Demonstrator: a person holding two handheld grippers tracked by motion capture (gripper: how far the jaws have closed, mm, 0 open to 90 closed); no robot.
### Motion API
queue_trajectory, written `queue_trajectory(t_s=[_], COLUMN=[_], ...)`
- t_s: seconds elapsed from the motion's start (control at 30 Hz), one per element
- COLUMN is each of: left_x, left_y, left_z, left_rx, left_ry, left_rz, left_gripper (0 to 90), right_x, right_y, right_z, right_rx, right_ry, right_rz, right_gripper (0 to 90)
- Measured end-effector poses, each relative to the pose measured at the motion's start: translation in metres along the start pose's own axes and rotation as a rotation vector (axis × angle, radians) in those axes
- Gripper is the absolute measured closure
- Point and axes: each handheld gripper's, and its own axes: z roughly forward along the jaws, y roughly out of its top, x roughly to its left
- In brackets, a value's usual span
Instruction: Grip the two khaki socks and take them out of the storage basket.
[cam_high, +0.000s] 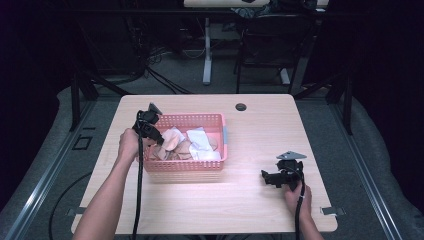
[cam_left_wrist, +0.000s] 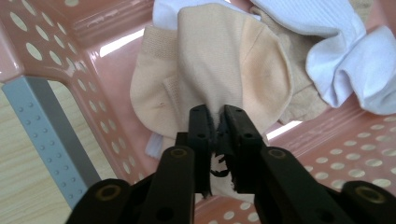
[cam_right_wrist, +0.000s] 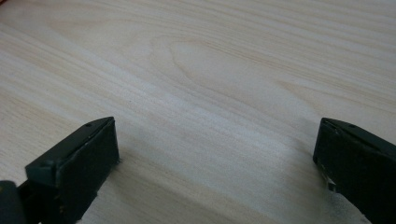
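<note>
Pink basket (cam_high: 186, 167), walls pierced with rows of round holes, one grey dotted strip (cam_left_wrist: 44, 126) on its side. Inside lie beige socks (cam_left_wrist: 219, 65) and white ribbed socks (cam_left_wrist: 336, 42). Pale wood-grain table (cam_high: 260, 145); both grippers' jaws black.

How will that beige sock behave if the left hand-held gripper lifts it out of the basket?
The beige sock will probably droop limply: it already creases where the left hand-held gripper pinches it. It is likely light. It may drag the white sock touching it.
</note>
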Motion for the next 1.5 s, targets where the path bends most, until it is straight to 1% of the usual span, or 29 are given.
queue_trajectory(t_s=[0.1,0.13,0.27,0.57,0.6,0.63,0.8,0.83,0.93,1.17,1.2,1.33,1.5], left_x=[-0.002,-0.003,-0.005,-0.011,-0.012,-0.012,-0.015,-0.015,-0.017,-0.019,-0.019,-0.021,-0.023], left_y=[0.001,0.001,0.003,0.011,0.011,0.012,0.016,0.016,0.018,0.022,0.023,0.025,0.027], left_z=[-0.005,-0.006,-0.016,-0.04,-0.042,-0.044,-0.055,-0.055,-0.062,-0.073,-0.075,-0.083,-0.093], left_rx=[0.003,0.004,-0.021,-0.045,-0.05,-0.05,-0.063,-0.063,-0.072,-0.081,-0.087,-0.1,-0.115], left_ry=[0.013,0.011,0.011,0.031,0.038,0.034,0.043,0.043,0.054,0.057,0.057,0.055,0.064], left_rz=[0.02,0.019,0.028,0.06,0.061,0.061,0.069,0.069,0.081,0.081,0.082,0.084,0.09], left_gripper=[85.5,85.6,85.9,85.9,86.0,86.0,86.0,85.9,86.0,85.9,85.9,85.9,85.9], right_x=[0.0,0.0,0.0,0.0,0.0,0.0,0.0,0.0,0.0,0.0,0.0,0.0,0.0], right_y=[0.0,0.0,0.0,0.0,0.0,0.0,0.0,0.0,0.0,0.0,0.0,0.0,0.0], right_z=[0.0,0.0,0.0,0.0,0.0,0.0,0.0,0.0,0.0,0.0,0.0,0.0,0.0], right_rx=[0.0,0.0,0.0,0.0,0.0,0.0,0.0,0.0,0.0,-0.001,0.006,0.006,0.005], right_ry=[0.0,0.0,0.0,0.0,0.0,0.0,0.0,0.0,0.0,0.001,-0.002,-0.002,-0.001], right_rz=[0.0,0.0,0.0,0.0,0.0,0.0,0.0,0.0,0.0,0.001,-0.006,-0.006,-0.005], right_gripper=[0.0,0.0,0.0,0.0,0.0,0.0,0.0,0.0,0.0,0.0,0.0,0.0,0.0])
